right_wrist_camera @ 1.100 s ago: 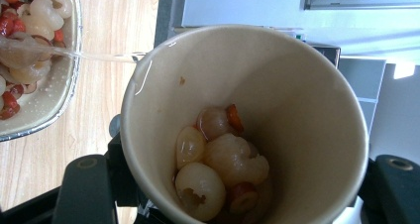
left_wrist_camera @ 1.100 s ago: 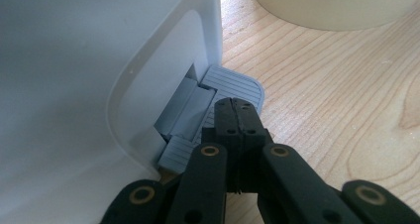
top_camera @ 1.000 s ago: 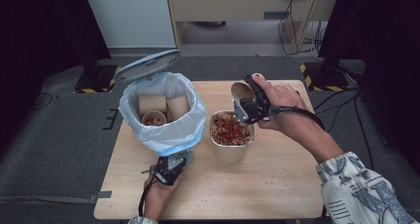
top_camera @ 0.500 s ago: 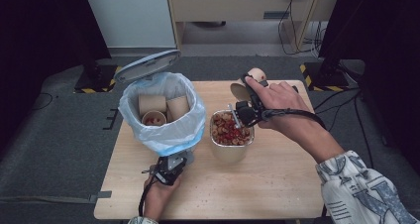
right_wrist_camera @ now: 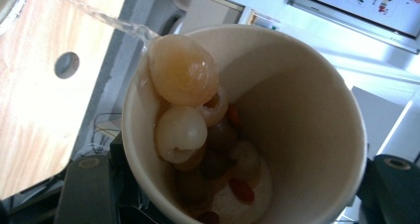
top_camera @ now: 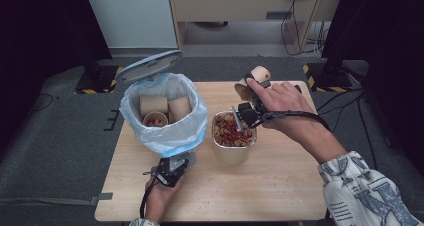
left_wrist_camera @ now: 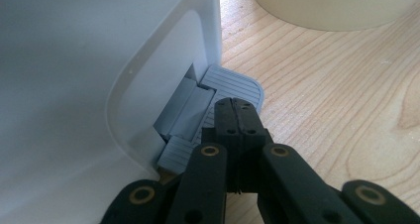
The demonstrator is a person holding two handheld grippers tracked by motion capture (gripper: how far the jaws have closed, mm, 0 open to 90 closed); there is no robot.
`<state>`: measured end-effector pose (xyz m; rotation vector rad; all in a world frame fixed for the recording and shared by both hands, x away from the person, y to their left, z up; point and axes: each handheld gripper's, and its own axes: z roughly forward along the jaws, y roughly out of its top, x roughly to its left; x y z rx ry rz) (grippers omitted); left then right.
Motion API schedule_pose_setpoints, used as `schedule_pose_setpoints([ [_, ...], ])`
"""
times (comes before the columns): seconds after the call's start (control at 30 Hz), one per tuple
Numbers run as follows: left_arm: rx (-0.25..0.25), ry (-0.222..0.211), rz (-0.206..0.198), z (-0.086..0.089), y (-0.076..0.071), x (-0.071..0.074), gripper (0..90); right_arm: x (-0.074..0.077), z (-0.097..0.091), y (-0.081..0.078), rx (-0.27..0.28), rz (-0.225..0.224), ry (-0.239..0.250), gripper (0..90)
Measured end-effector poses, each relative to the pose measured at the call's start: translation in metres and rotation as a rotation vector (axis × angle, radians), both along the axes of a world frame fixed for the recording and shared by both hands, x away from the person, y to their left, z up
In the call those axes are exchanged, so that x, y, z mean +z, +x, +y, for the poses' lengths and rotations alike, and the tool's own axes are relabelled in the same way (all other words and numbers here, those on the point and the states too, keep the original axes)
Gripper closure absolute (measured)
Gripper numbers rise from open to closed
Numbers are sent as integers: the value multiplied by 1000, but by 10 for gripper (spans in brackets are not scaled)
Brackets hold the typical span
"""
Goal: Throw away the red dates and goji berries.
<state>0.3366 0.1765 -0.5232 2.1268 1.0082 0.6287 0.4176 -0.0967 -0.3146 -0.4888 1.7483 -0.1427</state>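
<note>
A white pedal bin [top_camera: 165,131], lined with a blue-white bag, stands at the table's left. Its lid [top_camera: 149,66] is up and paper cups [top_camera: 152,106] lie inside. My left gripper [top_camera: 172,167] is shut, its tip resting on the grey foot pedal [left_wrist_camera: 233,85] at the bin's base [left_wrist_camera: 74,85]. My right gripper [top_camera: 246,93] is shut on a paper cup [top_camera: 252,81], tipped over a round container [top_camera: 232,153] of red and pale food pieces. In the right gripper view the cup [right_wrist_camera: 307,135] holds fruit pieces [right_wrist_camera: 183,70], and a thin stream of liquid [right_wrist_camera: 99,18] runs off its rim.
The wooden table [top_camera: 280,186] has bare room at the front right. A pale cabinet [top_camera: 240,3] and cables stand behind it. Dark stands with striped bases [top_camera: 320,73] flank the back corners.
The right hand has tipped the cup further, so its base now points up and back. The left gripper stays on the pedal and the lid stays open.
</note>
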Motion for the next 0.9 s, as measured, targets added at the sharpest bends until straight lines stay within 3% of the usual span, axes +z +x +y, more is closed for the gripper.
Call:
schedule_pose_setpoints([
  [0.2, 1, 1, 0, 0, 0, 0, 900, -2, 0, -1, 13, -3, -19, 309],
  [0.9, 0, -1, -3, 0, 0, 0, 900, 1, -3, -4, 28, -10, 28, 309],
])
